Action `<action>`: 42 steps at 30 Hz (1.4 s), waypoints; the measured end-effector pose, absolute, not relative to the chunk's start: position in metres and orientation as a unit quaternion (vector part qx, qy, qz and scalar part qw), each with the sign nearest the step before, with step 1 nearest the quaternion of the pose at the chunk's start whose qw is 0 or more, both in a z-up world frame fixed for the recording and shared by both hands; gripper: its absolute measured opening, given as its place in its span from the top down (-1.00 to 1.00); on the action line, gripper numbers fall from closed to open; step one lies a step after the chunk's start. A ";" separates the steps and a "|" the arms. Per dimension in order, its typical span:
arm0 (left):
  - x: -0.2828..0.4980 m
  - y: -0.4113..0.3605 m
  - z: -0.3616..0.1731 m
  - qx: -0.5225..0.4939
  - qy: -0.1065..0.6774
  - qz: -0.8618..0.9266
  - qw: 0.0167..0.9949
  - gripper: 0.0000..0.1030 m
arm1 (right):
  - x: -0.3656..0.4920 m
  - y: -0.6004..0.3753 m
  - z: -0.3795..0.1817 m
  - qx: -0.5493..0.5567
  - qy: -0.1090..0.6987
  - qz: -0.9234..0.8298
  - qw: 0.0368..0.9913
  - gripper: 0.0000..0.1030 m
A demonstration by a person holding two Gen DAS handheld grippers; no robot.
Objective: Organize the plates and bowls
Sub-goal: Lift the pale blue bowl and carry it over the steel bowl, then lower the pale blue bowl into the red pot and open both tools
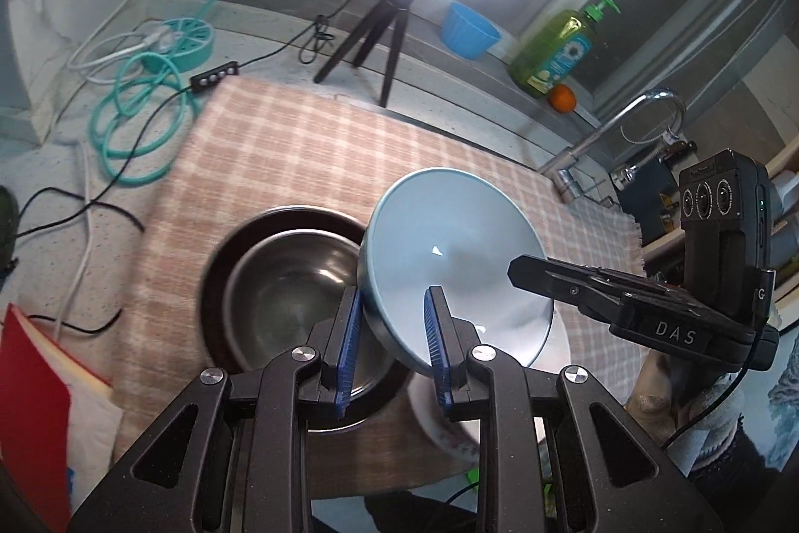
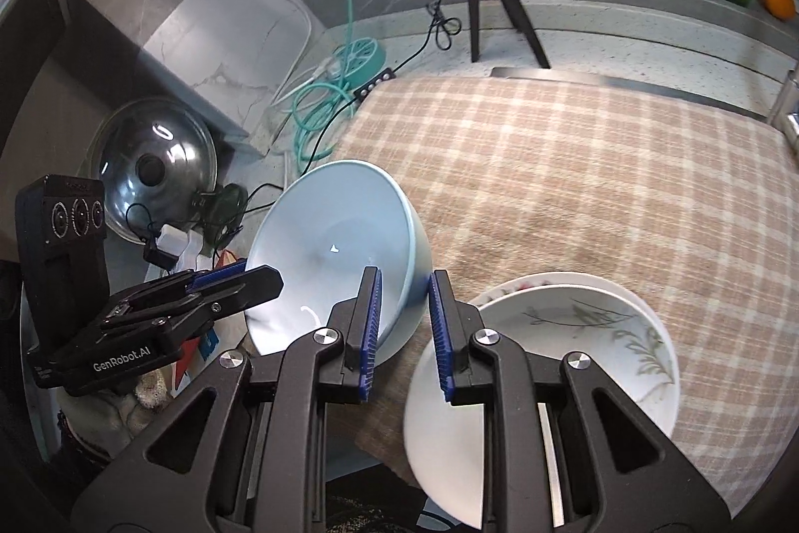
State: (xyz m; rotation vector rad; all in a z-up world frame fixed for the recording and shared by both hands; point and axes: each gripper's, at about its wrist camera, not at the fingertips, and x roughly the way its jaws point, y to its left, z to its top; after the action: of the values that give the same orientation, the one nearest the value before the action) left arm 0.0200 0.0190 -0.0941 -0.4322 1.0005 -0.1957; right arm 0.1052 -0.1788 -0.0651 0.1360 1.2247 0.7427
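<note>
Step in hand: transfer of the blue bowl toward a stack. Held clear of the checked cloth, tilted, between the steel bowl and the white bowl.

Left gripper: pinching the near wall of the blue bowl, one pad inside, one outside. Right gripper: clamped likewise on the opposite wall.

Next move, as judged: level the blue bowl, centre over the chosen stack, lower, then release one side at a time.

Materials:
- Blue bowl: glazed, smooth, deep, round; likely slippery.
- Steel bowl: brushed metal, nested in a dark dish.
- White bowl: glossy, leaf print, shallow.
- Cloth: woven, soft.
</note>
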 end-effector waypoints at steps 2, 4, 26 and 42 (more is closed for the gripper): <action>0.019 0.026 -0.097 -0.208 0.477 -0.087 0.850 0.55 | 0.105 -0.169 -0.069 0.058 0.565 0.345 0.747 0.60; 0.017 0.033 -0.100 -0.211 0.478 -0.081 0.849 0.55 | 0.104 -0.160 -0.074 0.053 0.570 0.348 0.743 0.60; 0.009 0.062 -0.125 -0.221 0.497 -0.058 0.837 0.55 | 0.100 -0.111 -0.106 -0.009 0.594 0.347 0.726 0.60; 0.008 0.062 -0.127 -0.219 0.503 -0.047 0.835 0.55 | 0.098 -0.105 -0.105 -0.033 0.583 0.346 0.735 0.28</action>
State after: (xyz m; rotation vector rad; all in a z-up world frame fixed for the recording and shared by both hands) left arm 0.0083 0.0623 -0.1273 -0.4628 1.0647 -0.0985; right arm 0.0979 -0.1052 -0.1053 -0.0733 1.2808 0.7594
